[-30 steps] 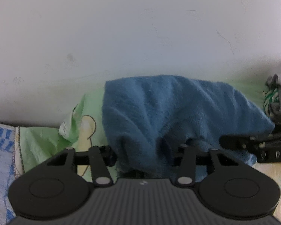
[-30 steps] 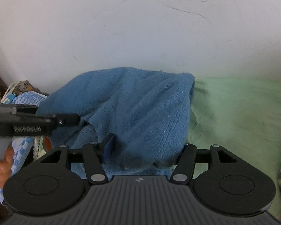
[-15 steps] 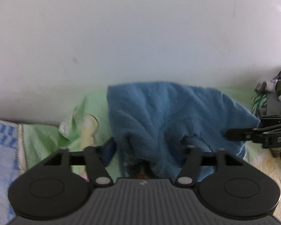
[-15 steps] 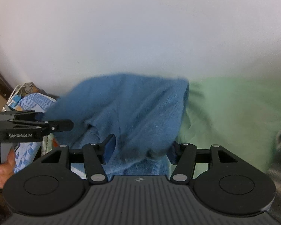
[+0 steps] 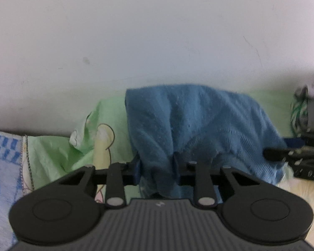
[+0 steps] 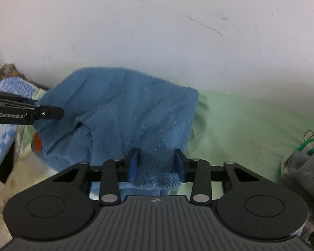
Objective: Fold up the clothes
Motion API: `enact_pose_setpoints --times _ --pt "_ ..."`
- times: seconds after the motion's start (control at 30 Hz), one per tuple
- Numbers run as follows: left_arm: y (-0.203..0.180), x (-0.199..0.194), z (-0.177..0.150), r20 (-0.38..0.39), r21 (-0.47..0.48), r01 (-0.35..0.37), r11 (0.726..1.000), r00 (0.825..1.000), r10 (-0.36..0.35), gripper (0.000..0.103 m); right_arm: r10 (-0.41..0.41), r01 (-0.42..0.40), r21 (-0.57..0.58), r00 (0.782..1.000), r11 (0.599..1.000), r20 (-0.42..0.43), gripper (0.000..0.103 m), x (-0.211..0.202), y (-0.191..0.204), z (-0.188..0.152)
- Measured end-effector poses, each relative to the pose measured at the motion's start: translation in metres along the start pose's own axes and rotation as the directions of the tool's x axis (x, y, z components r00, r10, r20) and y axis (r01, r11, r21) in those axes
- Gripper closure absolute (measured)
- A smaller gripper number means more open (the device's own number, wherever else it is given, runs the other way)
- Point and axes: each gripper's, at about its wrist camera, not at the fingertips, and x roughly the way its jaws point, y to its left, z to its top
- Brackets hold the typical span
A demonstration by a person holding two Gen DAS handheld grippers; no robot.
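Observation:
A blue knitted garment (image 5: 198, 121) lies heaped on a green bed sheet (image 5: 58, 156) against a white wall. My left gripper (image 5: 157, 167) is closing, and a bunched fold of the garment's near edge is pinched between its pads. In the right wrist view the same garment (image 6: 125, 108) spreads to the left. My right gripper (image 6: 157, 163) is also closing, with the garment's near edge lying between its blue pads, whose inner faces still show. The left gripper's tip (image 6: 48, 113) rests against the garment's left side. The right gripper's tip (image 5: 282, 154) rests against its right side.
The white wall stands close behind the garment. A blue-and-white checked cloth (image 5: 2, 156) lies at the left edge of the bed. Grey and green-striped clothes (image 6: 299, 163) are piled at the right. Bare green sheet (image 6: 240, 125) stretches right of the garment.
Both grippers' fingers stood wider apart before and have drawn in on the garment's near edge. The cloth between the left fingers is now bunched.

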Motion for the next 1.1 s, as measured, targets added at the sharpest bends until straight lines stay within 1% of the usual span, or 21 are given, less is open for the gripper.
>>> enact_pose_setpoints --times 0.03,0.1,0.13,0.17,0.23,0.3,0.4,0.47,0.5,0.57,0.6,0.63,0.73,0.8,0.83,0.87,0.9,0.93,1.03,1.07,1.1 --pt "-0.002 -0.002 -0.003 0.001 0.019 0.003 1.0 1.0 -0.003 0.08 0.001 -0.001 -0.007 1.0 1.0 -0.001 0.071 -0.003 -0.002 -0.001" --pt "-0.003 -0.003 -0.007 0.001 0.045 0.01 0.999 1.0 -0.01 0.08 0.005 -0.005 -0.015 1.0 1.0 -0.005 0.073 -0.007 -0.005 -0.002" --pt "0.0 -0.002 -0.005 -0.004 0.034 0.016 0.999 1.0 -0.016 0.08 0.009 -0.009 0.0 1.0 1.0 -0.009 0.073 -0.006 -0.007 -0.002" --pt "0.005 -0.001 -0.002 -0.008 0.019 0.023 1.0 1.0 -0.022 0.082 0.019 -0.019 0.034 1.0 0.999 -0.013 0.073 -0.005 -0.012 -0.001" --pt "0.015 -0.008 0.007 0.017 -0.037 0.059 0.998 0.998 -0.059 0.083 0.053 -0.053 0.135 0.999 0.989 0.008 0.084 -0.011 -0.02 0.009" --pt "0.021 -0.015 0.012 0.028 -0.061 0.1 0.993 0.995 -0.099 0.083 0.1 -0.104 0.196 0.995 0.975 0.027 0.085 -0.018 -0.025 0.015" --pt "0.02 -0.01 0.012 -0.008 -0.063 0.124 0.99 0.992 -0.125 0.083 0.181 -0.18 0.288 0.983 0.941 0.025 0.085 -0.017 -0.032 0.016" --pt "0.024 -0.013 0.011 0.005 -0.081 0.157 0.984 0.988 -0.157 0.083 0.219 -0.219 0.33 0.975 0.918 0.036 0.085 -0.017 -0.038 0.013" --pt "0.027 -0.012 0.009 0.009 -0.086 0.167 0.982 0.986 -0.167 0.083 0.203 -0.202 0.32 0.979 0.926 0.032 0.085 -0.016 -0.039 0.011" --pt "0.026 0.002 0.005 -0.04 -0.065 0.126 0.99 0.991 -0.129 0.083 0.166 -0.158 0.298 0.986 0.941 -0.002 0.085 -0.008 -0.037 0.005" --pt "0.025 0.005 0.003 -0.044 -0.054 0.121 0.991 0.991 -0.124 0.083 0.139 -0.129 0.272 0.99 0.954 -0.02 0.085 0.001 -0.035 0.0" --pt "0.023 0.008 0.0 -0.044 -0.044 0.118 0.992 0.992 -0.12 0.083 0.113 -0.103 0.238 0.993 0.966 -0.029 0.083 0.007 -0.031 -0.004" --pt "0.016 0.007 0.002 -0.045 -0.006 0.094 0.996 0.995 -0.094 0.083 0.049 -0.048 0.129 0.999 0.991 -0.007 0.076 0.011 -0.013 -0.006" --pt "0.009 0.003 0.004 -0.046 0.04 0.068 0.997 0.997 -0.066 0.082 0.002 -0.002 0.022 1.0 1.0 -0.007 0.073 0.009 0.001 -0.002" --pt "0.005 -0.001 0.004 -0.042 0.068 0.047 0.997 0.998 -0.044 0.079 -0.018 0.018 -0.026 1.0 1.0 -0.005 0.069 0.007 0.005 0.0" --pt "0.001 -0.005 0.005 -0.036 0.092 0.021 0.996 0.999 -0.018 0.072 -0.034 0.034 -0.053 0.999 0.998 0.007 0.066 0.005 0.005 0.003" --pt "-0.003 -0.007 0.005 -0.033 0.105 -0.001 0.994 0.999 0.004 0.068 -0.054 0.056 -0.054 0.998 0.997 0.039 0.057 0.0 0.005 0.008" --pt "-0.006 -0.009 0.006 -0.03 0.117 -0.022 0.993 0.999 0.025 0.068 -0.074 0.078 -0.056 0.995 0.995 0.071 0.049 -0.005 0.005 0.012" --pt "-0.013 -0.009 0.008 -0.041 0.105 -0.082 0.991 0.995 0.087 0.062 -0.134 0.144 -0.055 0.977 0.988 0.166 0.047 -0.021 0.005 0.024" --pt "-0.015 -0.008 0.009 -0.041 0.102 -0.093 0.99 0.994 0.098 0.06 -0.143 0.155 -0.052 0.972 0.987 0.186 0.047 -0.022 0.005 0.028" --pt "-0.017 -0.007 0.01 -0.041 0.099 -0.104 0.99 0.993 0.108 0.059 -0.13 0.141 -0.049 0.976 0.989 0.176 0.047 -0.015 0.006 0.029"
